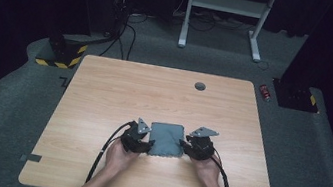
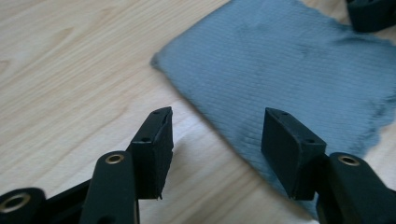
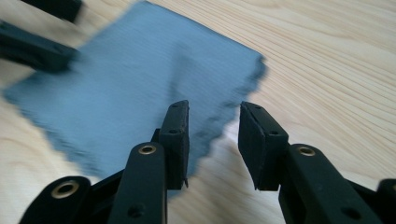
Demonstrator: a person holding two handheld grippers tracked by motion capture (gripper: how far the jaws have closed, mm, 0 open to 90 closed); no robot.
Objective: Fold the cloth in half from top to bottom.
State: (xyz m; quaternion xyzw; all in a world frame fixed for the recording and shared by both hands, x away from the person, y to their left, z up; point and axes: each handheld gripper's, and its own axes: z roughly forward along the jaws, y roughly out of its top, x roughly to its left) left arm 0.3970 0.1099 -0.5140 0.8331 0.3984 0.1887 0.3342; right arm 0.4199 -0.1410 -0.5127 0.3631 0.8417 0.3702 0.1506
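High view: both hands; left gripper (image 2: 215, 135) view: cloth (image 2: 289, 70) weave.

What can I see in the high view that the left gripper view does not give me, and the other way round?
The high view gives the whole wooden table with its round hole, the person's hands, the floor and the white frame behind. The left gripper view gives the left gripper close up: its jaws stand open above the table, with one pad over the cloth's edge, and the ribbed weave of the cloth shows. Both give the grey cloth lying flat and part of the right gripper at its far side.
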